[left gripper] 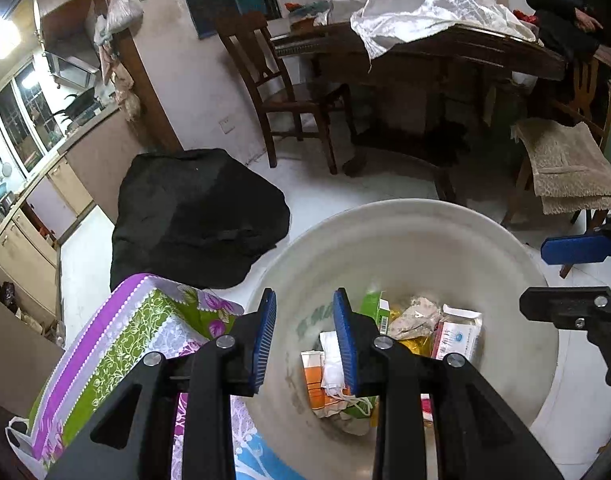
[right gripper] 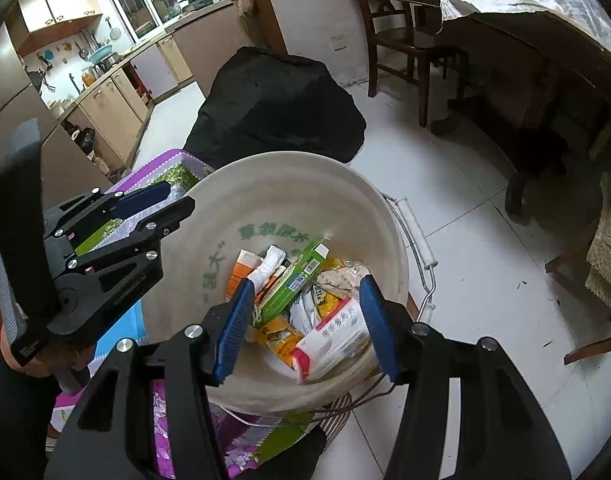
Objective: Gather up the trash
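Observation:
A white pail with green characters inside stands on the tiled floor. It holds a green carton, an orange box, yellow wrappers and a white-and-red pack. My left gripper hovers over the pail's left rim, open, with nothing between its blue pads. My right gripper hangs above the near side of the pail, open wider; the trash lies below it, untouched by the pads.
A black bag sits behind the pail. A purple-and-green floral bag is pressed against its left side. Further back stand a wooden chair, a dark table and a stool with a beige mat.

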